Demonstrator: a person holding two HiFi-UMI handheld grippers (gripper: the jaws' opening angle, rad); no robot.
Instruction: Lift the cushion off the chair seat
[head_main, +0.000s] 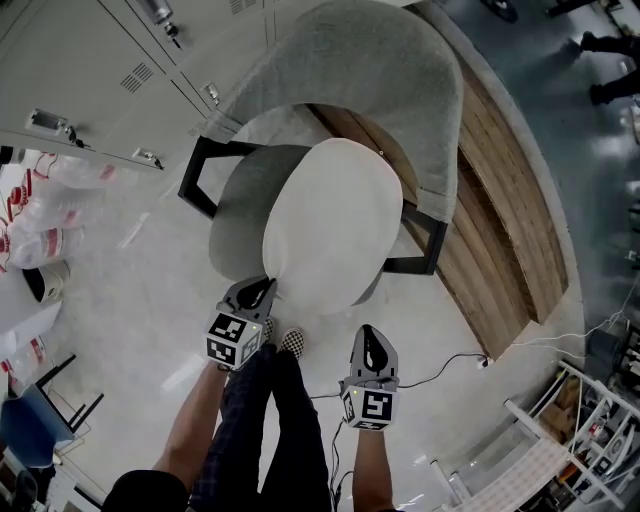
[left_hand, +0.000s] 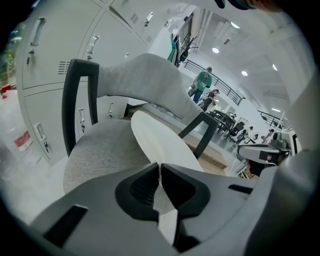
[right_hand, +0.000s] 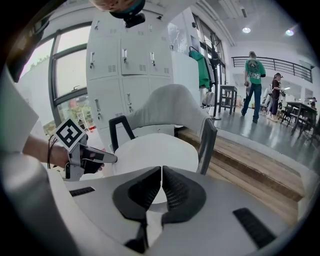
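Note:
A white oval cushion (head_main: 330, 225) lies on the grey seat (head_main: 235, 200) of a chair with black arms and a grey curved back (head_main: 370, 60). My left gripper (head_main: 262, 290) is shut on the cushion's near left edge. In the left gripper view the thin white cushion (left_hand: 160, 140) runs into the closed jaws (left_hand: 160, 167) and stands tilted above the seat (left_hand: 100, 150). My right gripper (head_main: 373, 340) hangs just short of the cushion's near right edge, shut with nothing in it. The right gripper view shows its jaws (right_hand: 161, 172) closed, with the cushion (right_hand: 150, 150) beyond them.
White lockers (head_main: 90, 70) stand behind and left of the chair. A raised wooden platform (head_main: 510, 220) curves along the right. A cable (head_main: 440, 370) trails on the floor. Bags (head_main: 40, 220) and a blue stool (head_main: 30, 420) are at the left. My legs (head_main: 260, 420) are below.

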